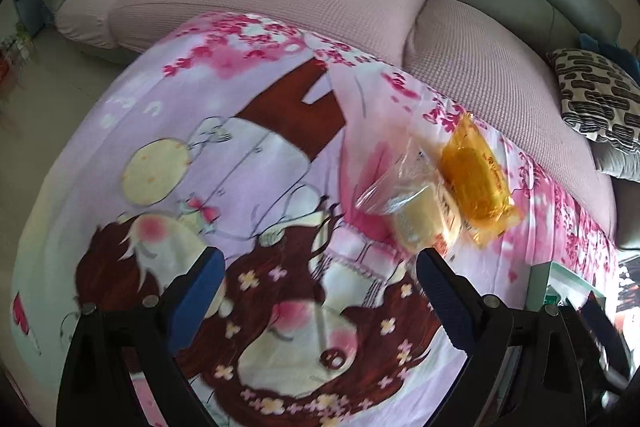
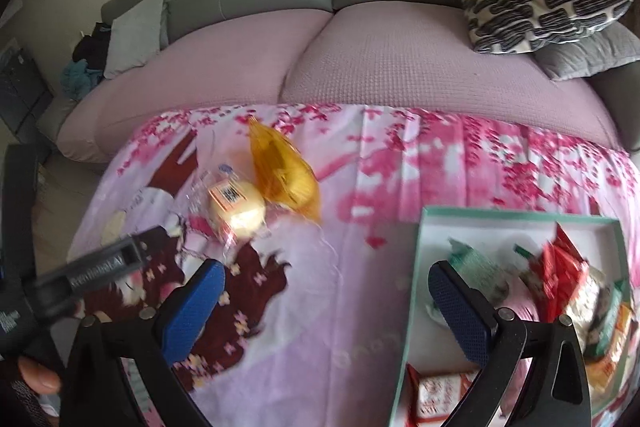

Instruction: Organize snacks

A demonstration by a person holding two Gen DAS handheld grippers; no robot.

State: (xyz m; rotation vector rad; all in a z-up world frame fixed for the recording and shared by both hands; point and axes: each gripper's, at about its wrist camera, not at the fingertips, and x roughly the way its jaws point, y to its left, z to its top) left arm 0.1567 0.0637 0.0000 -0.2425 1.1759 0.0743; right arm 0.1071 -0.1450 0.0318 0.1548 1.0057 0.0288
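Two snacks lie side by side on the pink cartoon cloth (image 1: pixel 240 155): a pale yellow cake in clear wrap (image 1: pixel 416 215) (image 2: pixel 236 207) and an orange packet (image 1: pixel 476 183) (image 2: pixel 284 175). My left gripper (image 1: pixel 320 283) is open and empty, just short of the wrapped cake, which lies off its right fingertip. My right gripper (image 2: pixel 326 287) is open and empty, its right finger over the green-rimmed box (image 2: pixel 416 267) that holds several snack packets (image 2: pixel 560 267). The left gripper's body shows at the left of the right wrist view (image 2: pixel 100 267).
The cloth covers a low table in front of a grey sofa with pink seat covers (image 2: pixel 360 67). A black-and-white patterned cushion (image 2: pixel 540 7) lies on the sofa's right side. The box corner shows at the right in the left wrist view (image 1: pixel 560 287).
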